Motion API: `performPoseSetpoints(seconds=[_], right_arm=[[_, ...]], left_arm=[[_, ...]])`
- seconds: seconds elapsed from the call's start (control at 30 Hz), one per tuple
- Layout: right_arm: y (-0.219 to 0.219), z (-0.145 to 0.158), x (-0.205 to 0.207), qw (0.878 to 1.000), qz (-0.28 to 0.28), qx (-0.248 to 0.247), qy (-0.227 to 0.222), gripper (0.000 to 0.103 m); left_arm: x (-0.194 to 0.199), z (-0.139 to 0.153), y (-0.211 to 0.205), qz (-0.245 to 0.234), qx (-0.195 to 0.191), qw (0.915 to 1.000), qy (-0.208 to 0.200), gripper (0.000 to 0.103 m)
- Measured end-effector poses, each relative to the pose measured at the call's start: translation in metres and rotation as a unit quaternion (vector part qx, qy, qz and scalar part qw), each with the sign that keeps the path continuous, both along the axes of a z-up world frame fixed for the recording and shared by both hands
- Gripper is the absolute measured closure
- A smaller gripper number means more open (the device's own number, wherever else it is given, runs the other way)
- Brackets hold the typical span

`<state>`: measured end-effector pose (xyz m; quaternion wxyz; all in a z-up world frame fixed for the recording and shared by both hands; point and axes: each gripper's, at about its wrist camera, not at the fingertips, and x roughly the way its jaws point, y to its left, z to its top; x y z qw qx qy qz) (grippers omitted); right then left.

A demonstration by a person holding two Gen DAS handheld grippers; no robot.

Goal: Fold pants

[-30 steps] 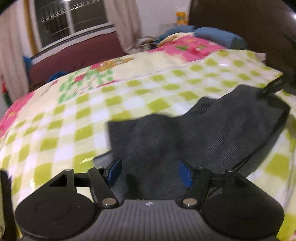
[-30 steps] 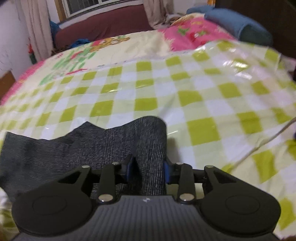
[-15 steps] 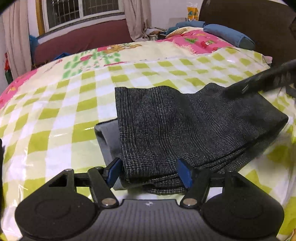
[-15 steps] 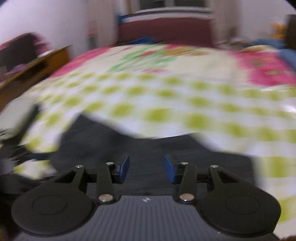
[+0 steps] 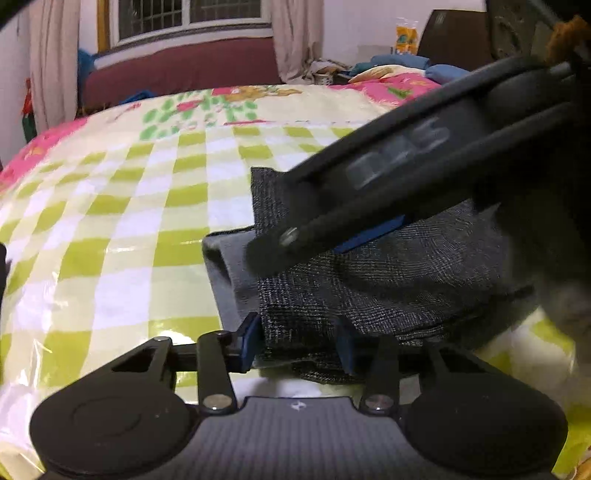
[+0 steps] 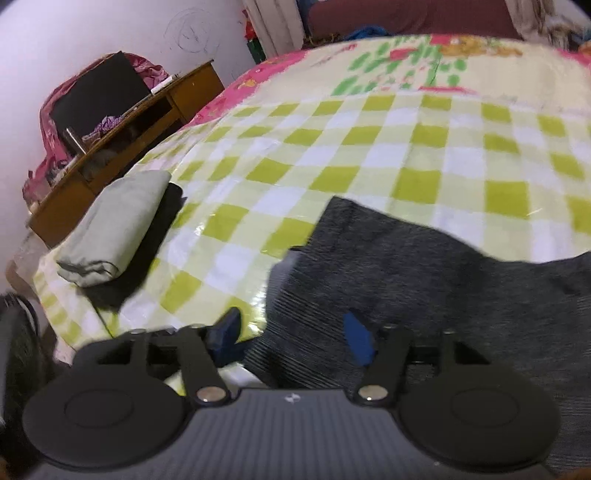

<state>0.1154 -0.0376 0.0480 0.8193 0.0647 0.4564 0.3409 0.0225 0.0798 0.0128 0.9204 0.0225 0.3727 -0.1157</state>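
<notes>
Grey woven pants in a layered fold on glossy checked sheet, both grippers' fingers apart.

Green-and-white checked bedspread across the bed, folded pale-green cloth atop dark fabric near its corner, wooden desk beside, barred window above a maroon sofa.

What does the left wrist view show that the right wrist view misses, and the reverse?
Left wrist only: the right gripper reaching across over the pants, plus the window. Right wrist only: a folded grey cloth at the bed's edge and a wooden desk. Both: the dark pants on the checkered cover, lying between each gripper's open jaws.
</notes>
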Motion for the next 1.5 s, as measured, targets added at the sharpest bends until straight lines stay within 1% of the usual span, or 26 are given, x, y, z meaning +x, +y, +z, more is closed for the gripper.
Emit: performPoseSetpoints(seconds=[0.03, 0.07, 0.1, 0.13, 0.17, 0.27, 0.3, 0.37, 0.47, 0.5, 0.53, 0.6, 0.67, 0.7, 0.77, 0.8, 0.87, 1.0, 1.03, 1.07, 1.13, 1.2, 1.23, 1.33, 1.43, 1.5], right_arm=[[0.009, -0.004, 0.0, 1.0, -0.005, -0.024, -0.008, 0.04], [0.016, -0.008, 0.0, 0.999, -0.011, -0.048, -0.017, 0.047], [0.019, -0.013, 0.003, 0.998, -0.015, -0.059, -0.012, 0.07], [0.018, -0.018, 0.005, 0.999, -0.015, -0.045, 0.01, 0.094], [0.017, -0.02, 0.005, 0.999, -0.011, -0.018, 0.034, 0.1], [0.032, -0.015, -0.015, 0.998, 0.036, -0.043, 0.0, 0.1], [0.036, -0.018, -0.017, 0.998, 0.044, -0.046, 0.005, 0.1], [0.041, -0.03, -0.011, 0.997, 0.051, -0.033, 0.039, 0.1], [0.037, -0.046, -0.001, 0.994, 0.037, 0.015, 0.1, 0.1], [0.034, -0.043, -0.003, 0.994, 0.035, 0.027, 0.097, 0.098], [0.028, -0.034, -0.007, 0.996, 0.034, 0.038, 0.079, 0.096], [0.011, -0.01, -0.019, 0.998, 0.033, 0.056, 0.027, 0.097], [-0.019, 0.01, -0.023, 0.996, 0.007, 0.091, -0.004, 0.096], [-0.037, 0.017, -0.021, 0.995, -0.016, 0.097, -0.017, 0.095], [-0.069, 0.02, -0.016, 0.993, -0.072, 0.074, -0.049, 0.091], [-0.082, 0.017, -0.011, 0.992, -0.098, 0.049, -0.059, 0.089], [-0.104, 0.006, -0.003, 0.987, -0.147, 0.003, -0.064, 0.089], [-0.143, -0.026, 0.006, 0.977, -0.212, 0.01, -0.027, 0.088], [-0.153, -0.034, 0.007, 0.974, -0.227, 0.012, -0.017, 0.088], [-0.164, -0.043, 0.008, 0.968, -0.249, 0.017, 0.0, 0.091], [-0.181, -0.054, 0.006, 0.961, -0.272, 0.041, 0.027, 0.094], [-0.193, -0.053, 0.0, 0.958, -0.279, 0.052, 0.03, 0.096], [-0.198, -0.049, -0.003, 0.959, -0.276, 0.052, 0.019, 0.091], [-0.209, -0.039, -0.014, 0.958, -0.286, 0.036, -0.01, 0.088], [-0.218, -0.049, -0.012, 0.952, -0.304, 0.036, 0.007, 0.083], [-0.216, -0.056, -0.013, 0.952, -0.303, 0.034, 0.02, 0.085]], left_arm=[[0.0, 0.0, 0.0, 0.0, 0.0, 1.0, -0.001, 0.05], [-0.002, 0.001, 0.0, 0.0, 0.0, 1.0, -0.003, 0.053], [-0.004, 0.002, 0.001, -0.001, 0.0, 1.0, -0.005, 0.057], [-0.005, 0.004, 0.002, -0.002, -0.004, 1.0, -0.006, 0.058], [-0.007, 0.005, 0.004, -0.002, -0.009, 1.0, -0.004, 0.059], [-0.012, 0.007, 0.007, -0.006, -0.024, 0.9996, 0.01, 0.06], [-0.013, 0.004, 0.007, -0.005, -0.022, 0.9995, 0.021, 0.06], [-0.013, -0.001, 0.006, -0.007, -0.017, 0.9991, 0.038, 0.06], [-0.013, -0.001, 0.003, -0.017, -0.023, 0.9985, 0.046, 0.06], [-0.015, 0.0, 0.002, -0.018, -0.018, 0.9988, 0.043, 0.06], [-0.015, 0.0, 0.002, -0.018, -0.015, 0.9988, 0.043, 0.06], [-0.019, 0.004, 0.005, -0.015, -0.015, 0.9989, 0.041, 0.06], [-0.025, 0.012, 0.008, -0.01, -0.013, 0.9994, 0.031, 0.06], [-0.027, 0.016, 0.009, -0.008, -0.011, 0.9996, 0.025, 0.06], [-0.028, 0.026, 0.007, -0.005, -0.005, 1.0, 0.0, 0.06], [-0.025, 0.032, 0.004, -0.008, -0.003, 0.9999, -0.014, 0.06], [-0.016, 0.039, -0.006, -0.018, -0.002, 0.9991, -0.038, 0.059], [0.018, 0.035, -0.035, -0.041, -0.006, 0.9972, -0.062, 0.059], [0.023, 0.033, -0.038, -0.04, -0.005, 0.9975, -0.058, 0.059], [0.032, 0.025, -0.043, -0.038, -0.001, 0.9981, -0.049, 0.059], [0.053, 0.003, -0.047, -0.026, 0.026, 0.9993, -0.009, 0.059], [0.061, -0.009, -0.043, -0.023, 0.043, 0.9988, 0.01, 0.059], [0.058, -0.008, -0.042, -0.025, 0.045, 0.9986, 0.008, 0.059], [0.044, 0.0, -0.047, -0.017, 0.059, 0.9981, 0.002, 0.059], [0.041, 0.008, -0.053, -0.012, 0.046, 0.9988, -0.009, 0.058], [0.044, 0.003, -0.063, -0.014, 0.059, 0.9981, 0.008, 0.054]])
